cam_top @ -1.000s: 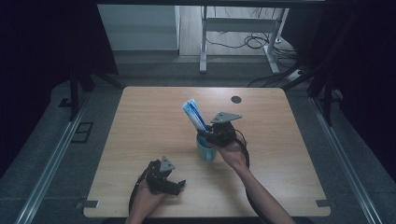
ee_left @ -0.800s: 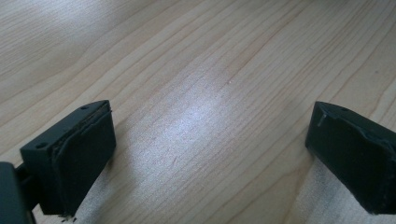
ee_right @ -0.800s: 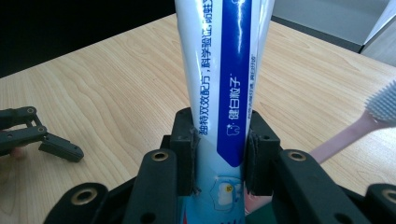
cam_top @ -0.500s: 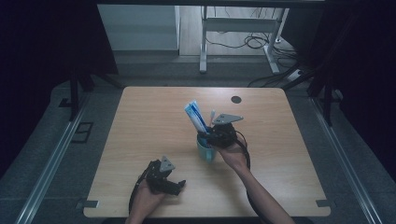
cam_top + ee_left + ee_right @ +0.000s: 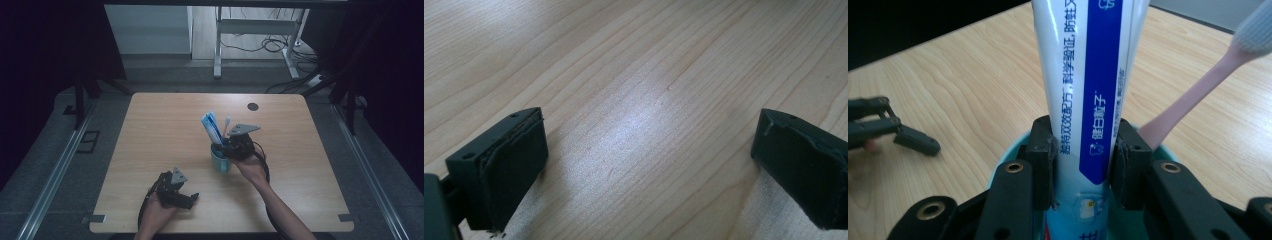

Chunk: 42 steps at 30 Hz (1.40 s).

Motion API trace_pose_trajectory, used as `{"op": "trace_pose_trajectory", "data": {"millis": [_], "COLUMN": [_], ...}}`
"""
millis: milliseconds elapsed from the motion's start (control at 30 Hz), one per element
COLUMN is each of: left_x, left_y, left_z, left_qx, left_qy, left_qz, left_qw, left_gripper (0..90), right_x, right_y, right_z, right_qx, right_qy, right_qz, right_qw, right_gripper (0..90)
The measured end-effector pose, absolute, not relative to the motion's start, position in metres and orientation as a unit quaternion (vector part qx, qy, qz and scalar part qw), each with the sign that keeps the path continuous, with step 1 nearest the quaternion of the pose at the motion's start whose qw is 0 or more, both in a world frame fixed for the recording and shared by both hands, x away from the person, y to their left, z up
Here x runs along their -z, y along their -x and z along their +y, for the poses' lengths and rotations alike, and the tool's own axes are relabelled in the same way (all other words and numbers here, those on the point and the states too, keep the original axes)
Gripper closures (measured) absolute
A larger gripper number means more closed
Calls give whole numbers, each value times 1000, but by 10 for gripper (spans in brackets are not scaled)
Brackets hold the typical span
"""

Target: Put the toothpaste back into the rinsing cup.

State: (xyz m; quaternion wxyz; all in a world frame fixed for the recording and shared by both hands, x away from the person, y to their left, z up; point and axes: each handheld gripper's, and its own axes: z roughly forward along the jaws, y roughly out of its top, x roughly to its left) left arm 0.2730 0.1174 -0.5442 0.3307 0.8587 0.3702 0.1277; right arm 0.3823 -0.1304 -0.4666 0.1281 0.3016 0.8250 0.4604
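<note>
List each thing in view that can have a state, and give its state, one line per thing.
Toothpaste tube: upright in the cup, between the jaws.
Toothbrush: leaning in the cup, bristles up.
Cup: upright on the table.
Right hand-held gripper: shut on the toothpaste tube.
Left hand-held gripper: open, holding nothing, just above the table.

From my seat, the white-and-blue toothpaste tube (image 5: 1088, 95) runs off the top of the right gripper view, its cap end sunk out of sight inside the teal plastic cup (image 5: 1008, 145). The pink toothbrush (image 5: 1198, 95) loses its head at the corner. The tube's small print is too fine to read.
</note>
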Motion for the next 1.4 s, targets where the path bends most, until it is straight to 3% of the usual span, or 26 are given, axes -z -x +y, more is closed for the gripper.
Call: {"op": "trace_pose_trajectory", "data": {"millis": [667,1400], "left_x": [544,544], "left_y": [-273,-273], "left_z": [117,117], "left_qx": [-127,-127], "left_qy": [-859,-859], "left_qz": [370,370], "left_qw": [330,330], "left_gripper": [18,18], "right_x": [474,461], "right_y": [-380,-379], "right_z": [-134,-139], "right_qx": [-458,-461], "right_qy": [-303,-300], "right_qz": [827,828], "right_qw": [121,108], "right_gripper": [638,485]}}
